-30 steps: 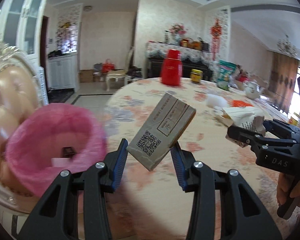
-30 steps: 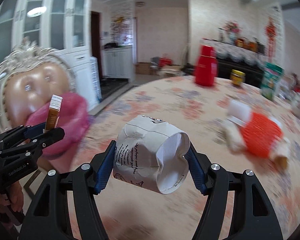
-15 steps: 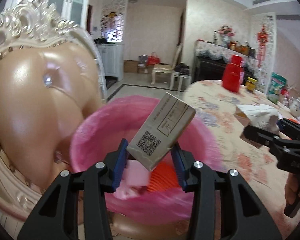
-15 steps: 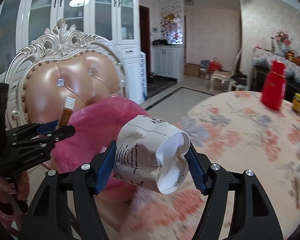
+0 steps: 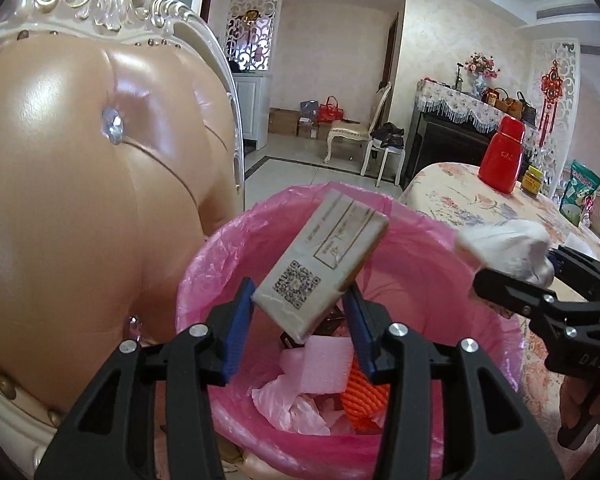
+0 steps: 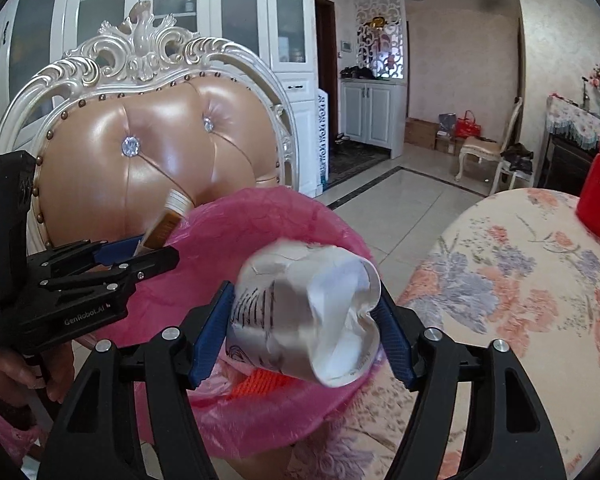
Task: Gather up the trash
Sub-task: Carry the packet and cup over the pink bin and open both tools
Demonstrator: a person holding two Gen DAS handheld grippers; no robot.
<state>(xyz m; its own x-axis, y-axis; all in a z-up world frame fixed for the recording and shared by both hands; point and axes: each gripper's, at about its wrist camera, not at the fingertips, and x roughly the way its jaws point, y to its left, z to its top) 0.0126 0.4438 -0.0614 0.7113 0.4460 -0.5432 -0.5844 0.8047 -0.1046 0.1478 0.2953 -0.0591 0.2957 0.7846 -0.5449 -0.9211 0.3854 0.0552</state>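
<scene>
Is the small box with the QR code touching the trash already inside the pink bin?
Apart. The left wrist view shows the box clamped in the left hand-held gripper, hanging above the pink foam in the bin.

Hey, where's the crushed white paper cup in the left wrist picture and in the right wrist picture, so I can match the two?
Left wrist: crushed paper cup at the right edge, held in the right gripper beside the bin's rim.
Right wrist: the cup at lower centre, clamped between the blue pads.
Shared landmark: the pink-lined trash bin.

Home dining room, floral-clothed table, ornate padded chair, glass-fronted cabinets, probably a sideboard
</scene>
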